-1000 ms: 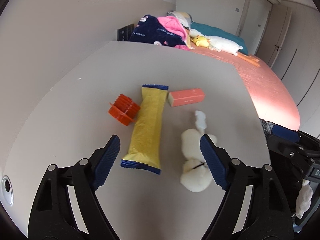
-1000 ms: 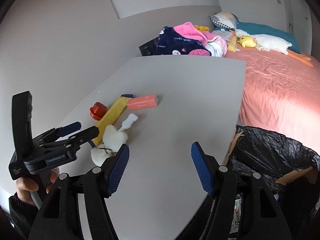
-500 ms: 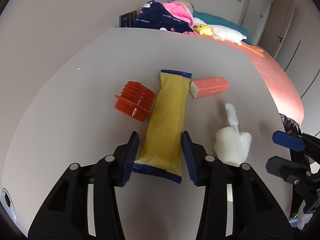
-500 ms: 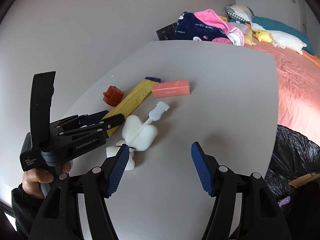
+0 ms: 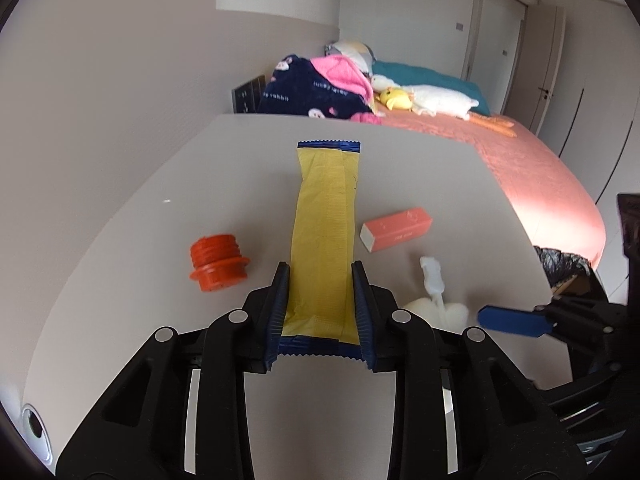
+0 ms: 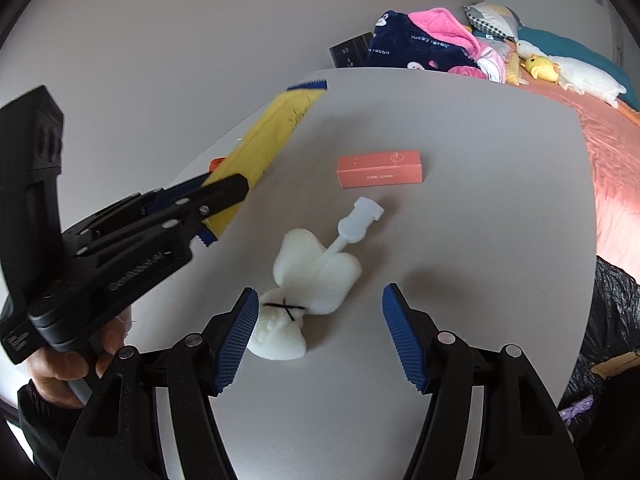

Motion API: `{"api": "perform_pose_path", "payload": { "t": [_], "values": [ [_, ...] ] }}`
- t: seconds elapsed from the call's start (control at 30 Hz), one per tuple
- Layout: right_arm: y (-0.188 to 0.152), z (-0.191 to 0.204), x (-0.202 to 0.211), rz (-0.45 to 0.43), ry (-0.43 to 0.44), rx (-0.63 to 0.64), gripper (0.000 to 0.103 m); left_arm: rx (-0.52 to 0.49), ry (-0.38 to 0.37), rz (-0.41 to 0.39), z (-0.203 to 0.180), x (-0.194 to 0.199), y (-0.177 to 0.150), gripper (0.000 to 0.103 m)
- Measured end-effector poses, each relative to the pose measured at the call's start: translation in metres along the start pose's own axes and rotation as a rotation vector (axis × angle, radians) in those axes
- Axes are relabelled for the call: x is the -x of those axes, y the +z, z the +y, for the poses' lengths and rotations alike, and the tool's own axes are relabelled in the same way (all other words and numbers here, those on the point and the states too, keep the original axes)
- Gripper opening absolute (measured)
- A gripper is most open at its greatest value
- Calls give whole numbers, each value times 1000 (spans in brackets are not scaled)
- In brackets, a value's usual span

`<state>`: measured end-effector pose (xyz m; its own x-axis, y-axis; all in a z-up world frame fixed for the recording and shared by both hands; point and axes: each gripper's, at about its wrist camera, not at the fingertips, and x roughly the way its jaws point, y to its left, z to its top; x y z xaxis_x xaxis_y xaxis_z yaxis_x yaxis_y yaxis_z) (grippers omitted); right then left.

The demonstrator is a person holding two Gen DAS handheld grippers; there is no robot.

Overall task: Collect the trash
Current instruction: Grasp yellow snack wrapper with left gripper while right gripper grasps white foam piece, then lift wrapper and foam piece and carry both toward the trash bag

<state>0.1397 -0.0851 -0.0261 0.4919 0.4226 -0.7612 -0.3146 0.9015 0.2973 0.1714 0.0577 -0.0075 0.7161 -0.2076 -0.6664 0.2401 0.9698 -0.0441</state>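
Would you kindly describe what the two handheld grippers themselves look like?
Both the left gripper and right gripper have matte black linkage arms with silver rivets and ribbed blue finger pads. Raised lettering marks the left gripper's black body; a bare hand grips it.

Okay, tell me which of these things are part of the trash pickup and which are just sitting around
Part of the job: yellow wrapper, orange cap, pink box, white foam piece, black trash bag.
Just lying about: clothes pile, plush toys, bed.

Black plastic claws [image 5: 320, 312] [image 6: 318, 336], ribbed blue pads [image 6: 236, 336], silver screws; bare-skinned hand [image 6: 68, 372], dark sleeve.
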Motion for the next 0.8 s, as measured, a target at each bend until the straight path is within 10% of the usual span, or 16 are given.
{"api": "perform_pose_path", "payload": {
  "t": [0.27, 0.5, 0.8],
  "values": [
    [6, 9, -19, 8, -39, -40, 65, 39, 17, -35, 14, 17, 5, 30],
    [0, 16, -20, 13, -30, 9, 33, 61, 24, -42, 21, 21, 6, 30],
    [0, 9, -3, -3, -21, 8, 30, 58, 24, -38, 16, 21, 6, 30]
  ]
}}
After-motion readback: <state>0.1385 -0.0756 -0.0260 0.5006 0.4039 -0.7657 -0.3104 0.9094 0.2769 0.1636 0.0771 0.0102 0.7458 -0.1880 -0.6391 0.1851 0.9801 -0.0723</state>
